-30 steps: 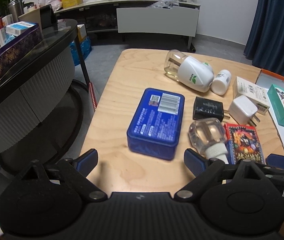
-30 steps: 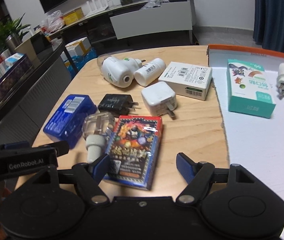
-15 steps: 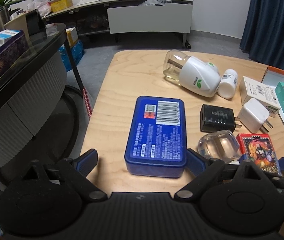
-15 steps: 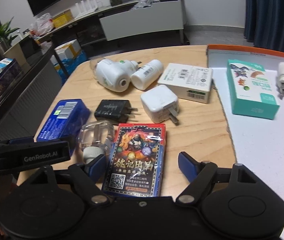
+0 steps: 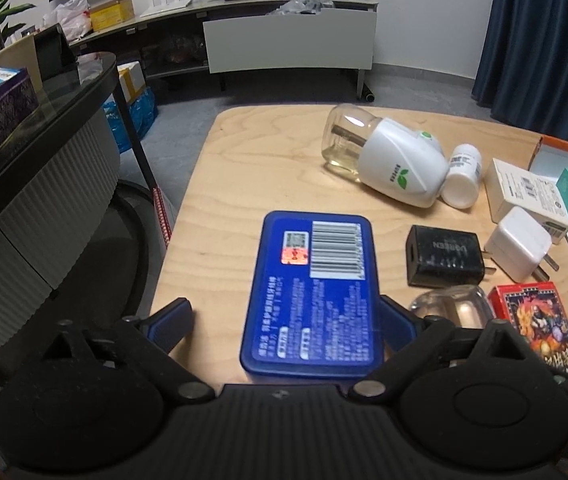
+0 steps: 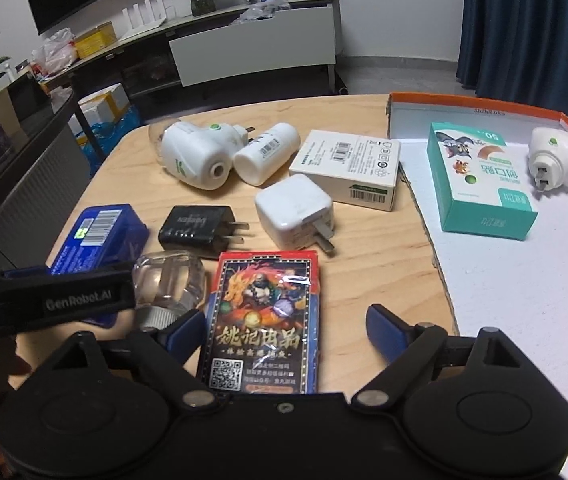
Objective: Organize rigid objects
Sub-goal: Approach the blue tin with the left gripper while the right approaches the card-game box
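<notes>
Left wrist view, open fingers (image 5: 173, 320) astride blue tin (image 5: 316, 288), card pack (image 5: 532, 320) cut off, clear bottle (image 5: 450, 306) half hidden.

Pale wood table (image 5: 243, 168); glossy blue tin (image 5: 316, 288)

Two wrist fisheyes, both angled steeply down, close over the counter (image 5: 219, 184).
Both views shared the blue tin (image 5: 316, 292), black charger (image 6: 195, 226) and card box (image 6: 263, 320).
</notes>
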`<state>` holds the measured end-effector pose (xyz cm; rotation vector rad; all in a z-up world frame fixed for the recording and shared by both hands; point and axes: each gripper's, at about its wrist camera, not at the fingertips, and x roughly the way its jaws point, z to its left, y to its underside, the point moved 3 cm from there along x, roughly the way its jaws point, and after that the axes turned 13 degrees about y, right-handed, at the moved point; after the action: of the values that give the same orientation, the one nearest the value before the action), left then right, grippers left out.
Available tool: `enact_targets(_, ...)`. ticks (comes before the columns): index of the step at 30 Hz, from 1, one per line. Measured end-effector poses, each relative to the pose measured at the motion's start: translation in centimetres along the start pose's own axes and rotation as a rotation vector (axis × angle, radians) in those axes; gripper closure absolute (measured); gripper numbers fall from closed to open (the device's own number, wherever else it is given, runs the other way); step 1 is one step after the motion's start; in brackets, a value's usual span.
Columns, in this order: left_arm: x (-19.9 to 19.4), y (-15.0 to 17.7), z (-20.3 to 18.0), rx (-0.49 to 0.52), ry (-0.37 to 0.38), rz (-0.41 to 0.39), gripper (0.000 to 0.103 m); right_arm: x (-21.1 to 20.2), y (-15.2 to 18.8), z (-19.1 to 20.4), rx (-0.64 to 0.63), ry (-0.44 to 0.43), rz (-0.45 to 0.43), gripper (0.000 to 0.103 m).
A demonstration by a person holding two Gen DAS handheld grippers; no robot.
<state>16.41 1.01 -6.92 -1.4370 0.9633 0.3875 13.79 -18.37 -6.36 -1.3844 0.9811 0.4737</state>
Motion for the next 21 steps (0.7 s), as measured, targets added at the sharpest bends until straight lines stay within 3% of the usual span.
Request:
enact_targets(6, 0.1, -0.1, 0.2, -0.001, 0.015, -0.010, 0.003, 0.4, -0.1, 0.9, -0.001, 0.077, -0.012, 0.000)
enact_targets(11, -0.2, 0.0, 0.9, -0.007, 0.023, -0.026, 0.005, 0.0, 0.5, -0.2, 0.027, 0.057, -0.031, 0.000)
enact_targets(15, -0.2, -0.1, 0.4, 0.029, 0.032, -0.027, 0.015, -0.5, 1.3, 0.3, -0.052, 0.020, -0.064, 0.001)
enact_targets(17, -0.2, -0.2, 0.4, 0.040, 0.043, -0.027, 0.020, -0.5, 1.4, -0.3, -0.026, 0.037, -0.074, 0.001)
enact_targets(21, 0.0, -0.3, 0.3, 0.045, 0.038, -0.034, 0.017, 0.0, 0.8, -0.8, -0.005, 0.041, -0.067, 0.000)
